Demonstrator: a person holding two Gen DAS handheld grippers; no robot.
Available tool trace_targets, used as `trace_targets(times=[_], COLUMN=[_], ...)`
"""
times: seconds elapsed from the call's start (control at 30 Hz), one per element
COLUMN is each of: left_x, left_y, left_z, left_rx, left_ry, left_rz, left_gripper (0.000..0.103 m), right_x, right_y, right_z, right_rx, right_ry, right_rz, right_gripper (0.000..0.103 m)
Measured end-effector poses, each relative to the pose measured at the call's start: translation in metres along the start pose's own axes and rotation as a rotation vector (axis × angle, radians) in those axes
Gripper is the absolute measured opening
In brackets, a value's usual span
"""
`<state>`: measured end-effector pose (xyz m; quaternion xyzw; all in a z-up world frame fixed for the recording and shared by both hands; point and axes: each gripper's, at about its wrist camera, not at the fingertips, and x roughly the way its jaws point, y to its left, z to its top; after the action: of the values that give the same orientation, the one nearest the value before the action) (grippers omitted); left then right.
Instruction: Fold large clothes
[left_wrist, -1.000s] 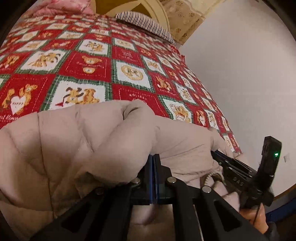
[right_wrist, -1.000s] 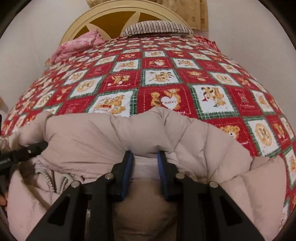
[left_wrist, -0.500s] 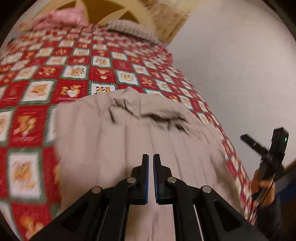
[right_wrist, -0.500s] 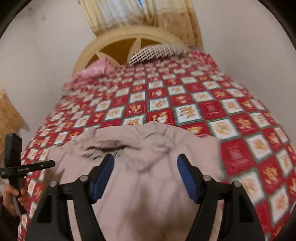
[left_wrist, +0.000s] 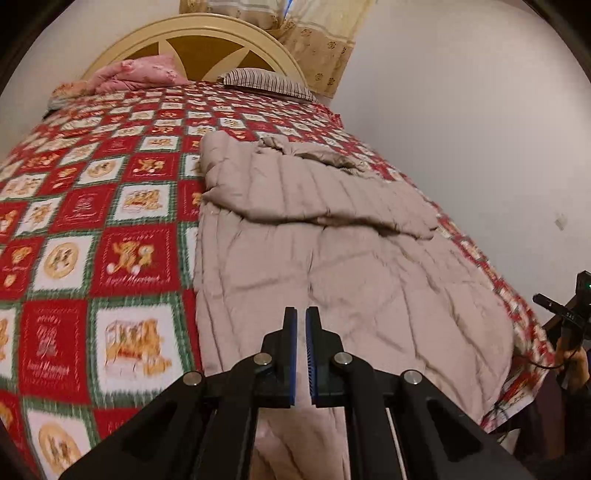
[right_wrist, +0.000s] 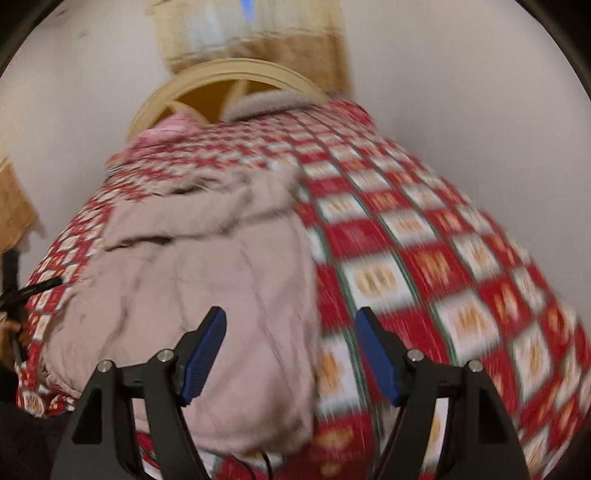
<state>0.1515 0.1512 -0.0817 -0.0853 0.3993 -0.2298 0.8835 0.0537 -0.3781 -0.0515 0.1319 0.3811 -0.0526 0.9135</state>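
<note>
A large beige quilted coat (left_wrist: 332, 266) lies flat along the right side of the bed, its top part folded over with a crumpled hood at the far end. My left gripper (left_wrist: 301, 314) hovers above the coat's near end, shut, with nothing between its blue pads. In the right wrist view, which is motion-blurred, the coat (right_wrist: 207, 266) fills the left half. My right gripper (right_wrist: 290, 317) stands open above the coat's right edge, and nothing is between its fingers.
The bed carries a red, white and green teddy-bear quilt (left_wrist: 92, 206). At the far end are a cream headboard (left_wrist: 199, 40), a striped pillow (left_wrist: 266, 83) and a pink pillow (left_wrist: 136, 74). A white wall (left_wrist: 461, 129) runs close along the bed's right side.
Both grippers have pulled back and up from the coat. The right one opened and released the fabric. The left no longer holds any fabric. The coat now lies spread on the bed.
</note>
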Motion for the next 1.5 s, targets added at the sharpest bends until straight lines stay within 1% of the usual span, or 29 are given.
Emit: trace_targets(times=[0.03, 0.1, 0.2, 0.27, 0.33, 0.4, 0.43, 0.5, 0.53, 0.57, 0.6, 0.63, 0.67, 0.7, 0.73, 0.8, 0.83, 0.9, 0.97, 1.0, 1.07, 1.13, 1.2, 1.27, 1.33, 1.37, 1.4, 1.47, 1.5], left_x=[-0.003, -0.005, -0.008, -0.009, -0.013, -0.014, -0.013, -0.011, -0.008, -0.007, -0.007, -0.007, -0.009, -0.011, -0.012, -0.014, -0.015, -0.016, -0.016, -0.016, -0.018, -0.020, -0.021, -0.022, -0.022, -0.022, -0.023, -0.026, -0.027], left_y=[-0.002, -0.013, -0.024, -0.027, -0.029, -0.027, -0.023, -0.020, -0.017, -0.016, -0.015, -0.015, -0.016, -0.018, -0.021, -0.026, -0.028, -0.031, -0.030, -0.031, -0.034, -0.035, -0.036, -0.036, -0.036, -0.036, -0.034, -0.029, -0.024], left_z=[-0.003, -0.007, -0.017, -0.022, -0.027, -0.032, -0.035, -0.040, -0.043, -0.045, -0.048, -0.050, -0.052, -0.053, -0.052, -0.050, -0.049, -0.047, -0.046, -0.046, -0.046, -0.046, -0.046, -0.047, -0.048, -0.048, -0.049, -0.048, -0.048], left_rx=[0.010, 0.049, 0.075, 0.075, 0.061, 0.030, 0.008, -0.023, -0.037, -0.044, -0.050, -0.051, -0.050, -0.047, -0.043, -0.019, -0.001, 0.020, 0.034, 0.046, 0.082, 0.115, 0.136, 0.153, 0.166, 0.167, 0.159, 0.126, 0.099], left_ry=[-0.002, -0.007, -0.007, -0.008, -0.019, -0.019, -0.006, 0.017, 0.033, 0.039, 0.047, 0.046, 0.036, 0.023, 0.021, 0.020, 0.017, 0.014, 0.019, 0.019, 0.011, -0.001, -0.001, -0.007, -0.010, -0.010, -0.010, -0.008, -0.005], left_rz=[0.011, 0.048, 0.104, 0.119, 0.086, 0.032, -0.003, -0.034, -0.045, -0.046, -0.044, -0.045, -0.052, -0.076, -0.076, -0.033, 0.002, 0.068, 0.136, 0.171, 0.247, 0.302, 0.342, 0.382, 0.416, 0.421, 0.422, 0.430, 0.462], left_gripper=[0.005, 0.005, 0.005, 0.005, 0.005, 0.005, 0.005, 0.005, 0.007, 0.011, 0.033, 0.075, 0.092, 0.099, 0.099, 0.099, 0.099, 0.099, 0.099, 0.099, 0.099, 0.099, 0.099, 0.099, 0.099, 0.099, 0.099, 0.099, 0.099], right_x=[0.003, 0.010, 0.020, 0.029, 0.033, 0.034, 0.035, 0.037, 0.037, 0.037, 0.038, 0.039, 0.041, 0.043, 0.046, 0.050, 0.050, 0.050, 0.051, 0.053, 0.055, 0.053, 0.052, 0.054, 0.053, 0.050, 0.047, 0.037, 0.030], right_y=[-0.011, -0.020, -0.017, -0.010, -0.008, -0.013, -0.015, -0.017, -0.018, -0.020, -0.020, -0.021, -0.022, -0.020, -0.017, -0.010, -0.005, 0.005, 0.008, 0.007, 0.006, 0.006, 0.008, 0.010, 0.011, 0.012, 0.016, 0.022, 0.025], right_z=[-0.011, -0.023, -0.036, -0.039, -0.045, -0.052, -0.055, -0.061, -0.064, -0.067, -0.069, -0.071, -0.073, -0.075, -0.078, -0.078, -0.078, -0.078, -0.078, -0.079, -0.081, -0.082, -0.082, -0.082, -0.082, -0.081, -0.080, -0.073, -0.069], right_rx=[0.062, 0.120, 0.142, 0.115, 0.111, 0.134, 0.148, 0.170, 0.179, 0.186, 0.192, 0.200, 0.211, 0.214, 0.212, 0.188, 0.168, 0.118, 0.105, 0.111, 0.118, 0.114, 0.102, 0.094, 0.102, 0.095, 0.087, 0.073, 0.066], right_ry=[0.007, 0.012, 0.014, 0.020, 0.022, 0.028, 0.037, 0.054, 0.059, 0.062, 0.066, 0.071, 0.079, 0.086, 0.099, 0.120, 0.126, 0.129, 0.136, 0.149, 0.163, 0.168, 0.188, 0.209, 0.207, 0.203, 0.198, 0.190, 0.186], right_rz=[0.028, 0.046, 0.071, 0.061, 0.054, 0.079, 0.095, 0.123, 0.131, 0.139, 0.149, 0.162, 0.177, 0.183, 0.197, 0.223, 0.228, 0.203, 0.194, 0.191, 0.193, 0.200, 0.204, 0.198, 0.197, 0.196, 0.204, 0.240, 0.260], right_gripper=[0.075, 0.075, 0.075, 0.075, 0.075, 0.075, 0.075, 0.075, 0.075, 0.077, 0.083, 0.086, 0.088, 0.088, 0.088, 0.086, 0.084, 0.084, 0.083, 0.079, 0.074, 0.070, 0.066, 0.066, 0.064, 0.051, 0.033, 0.022, 0.021])
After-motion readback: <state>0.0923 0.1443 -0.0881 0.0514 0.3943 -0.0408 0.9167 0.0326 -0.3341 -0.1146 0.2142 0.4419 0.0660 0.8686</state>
